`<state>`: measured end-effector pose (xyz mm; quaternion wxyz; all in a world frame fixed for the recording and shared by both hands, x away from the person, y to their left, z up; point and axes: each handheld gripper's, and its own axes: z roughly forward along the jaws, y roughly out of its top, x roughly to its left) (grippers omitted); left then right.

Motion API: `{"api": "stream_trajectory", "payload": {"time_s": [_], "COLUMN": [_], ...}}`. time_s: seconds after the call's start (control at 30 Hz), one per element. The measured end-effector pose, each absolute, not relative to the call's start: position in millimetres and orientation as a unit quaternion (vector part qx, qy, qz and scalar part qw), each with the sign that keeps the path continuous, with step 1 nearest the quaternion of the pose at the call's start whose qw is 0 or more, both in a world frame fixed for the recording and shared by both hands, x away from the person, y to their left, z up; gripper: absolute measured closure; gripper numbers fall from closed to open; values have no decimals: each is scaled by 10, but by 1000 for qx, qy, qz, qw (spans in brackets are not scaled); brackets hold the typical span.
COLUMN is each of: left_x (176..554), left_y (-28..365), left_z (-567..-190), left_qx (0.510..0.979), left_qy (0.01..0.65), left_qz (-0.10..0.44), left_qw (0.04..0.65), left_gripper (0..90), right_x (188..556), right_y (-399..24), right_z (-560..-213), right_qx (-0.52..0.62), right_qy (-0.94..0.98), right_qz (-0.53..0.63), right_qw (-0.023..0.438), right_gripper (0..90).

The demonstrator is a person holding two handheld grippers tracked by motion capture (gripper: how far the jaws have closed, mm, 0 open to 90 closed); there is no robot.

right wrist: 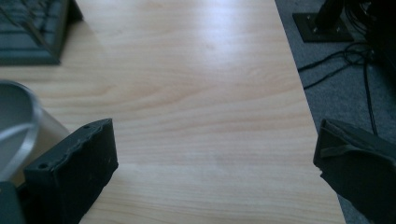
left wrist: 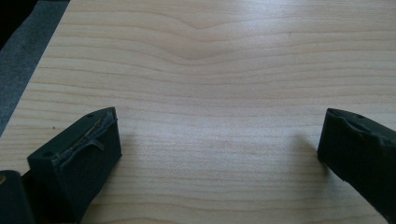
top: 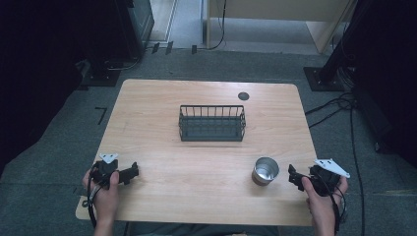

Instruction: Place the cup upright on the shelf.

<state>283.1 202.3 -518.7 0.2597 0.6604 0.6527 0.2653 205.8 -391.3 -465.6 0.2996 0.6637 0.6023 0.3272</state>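
Both the left gripper (top: 132,172) and right gripper (top: 294,177) spread wide, empty, over the table (top: 196,162); metal cup (top: 265,171) just beside the right

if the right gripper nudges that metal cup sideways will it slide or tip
The metal cup stands upright, looks about as wide as it is tall and appears empty, so it is probably light and would more likely slide than tip on the smooth wooden table. A high push near the rim could still topple it, and once on its side it would probably roll. Its shiny wall may be slippery for the jaws.
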Motion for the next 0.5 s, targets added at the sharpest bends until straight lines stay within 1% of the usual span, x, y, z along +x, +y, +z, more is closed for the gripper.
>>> {"api": "stream_trajectory", "payload": {"time_s": [0.2, 0.37, 0.4, 0.5], "left_x": [2831, 2831, 2831, 2831], "left_y": [2024, 2024, 2023, 2024], "left_z": [-5187, -5187, -5187, -5187], "left_qx": [660, 661, 660, 660], "left_qy": [653, 653, 653, 653], "left_qz": [265, 265, 265, 265], "left_qw": [260, 260, 260, 260], "left_gripper": [0, 0, 0, 0], "right_x": [2008, 1982, 1983, 1999], "right_y": [-3774, -3639, -3561, -3447], "right_z": [-4446, -4371, -4358, -4358], "right_qx": [644, 632, 623, 613], "right_qy": [609, 614, 622, 633], "right_qz": [348, 355, 364, 372], "right_qw": [305, 314, 304, 293], "right_gripper": [0, 0, 0, 0]}}
